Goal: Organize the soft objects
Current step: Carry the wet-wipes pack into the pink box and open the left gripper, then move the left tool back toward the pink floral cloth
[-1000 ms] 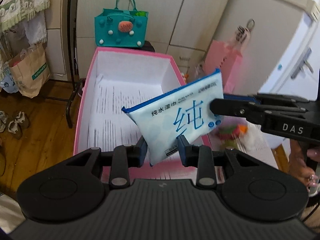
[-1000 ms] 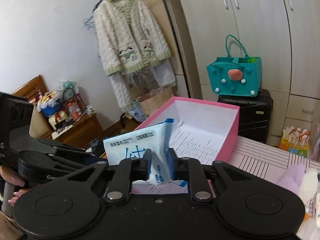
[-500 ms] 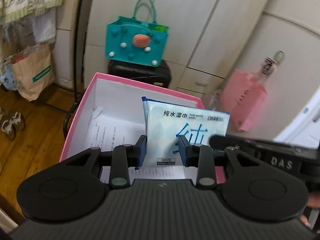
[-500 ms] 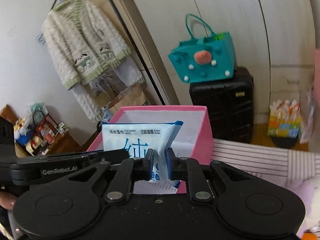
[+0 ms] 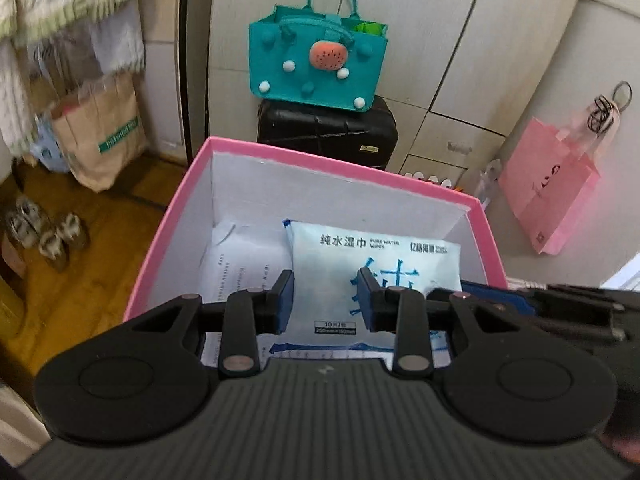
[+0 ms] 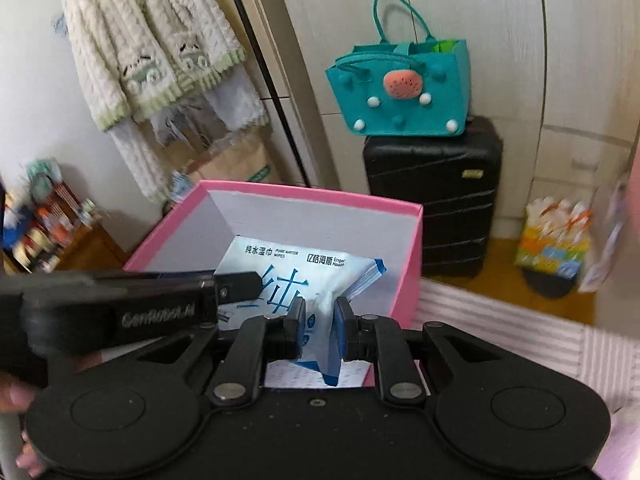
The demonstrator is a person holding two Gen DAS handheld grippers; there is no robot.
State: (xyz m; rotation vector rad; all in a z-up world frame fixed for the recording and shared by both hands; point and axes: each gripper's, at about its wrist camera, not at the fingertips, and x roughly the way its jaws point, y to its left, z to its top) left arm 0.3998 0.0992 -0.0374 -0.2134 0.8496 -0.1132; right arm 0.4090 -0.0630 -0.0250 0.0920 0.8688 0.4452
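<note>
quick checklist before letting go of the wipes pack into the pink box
1. White and blue soft wet wipes pack is over the pink cardboard box, inside its rim: ok.
2. Right tool shut on the pack's edge: ok.
3. Left tool pinching the pack's lower part: ok.
4. Pack resting on the box floor: cannot tell.
5. Floor under the pack clear apart from the white printed paper sheet: ok.
6. Pack lying flat: not ok, it stands tilted.

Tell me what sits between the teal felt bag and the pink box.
A black suitcase: the teal felt bag rests on it, directly behind the pink box, clearest in the right wrist view.
</note>
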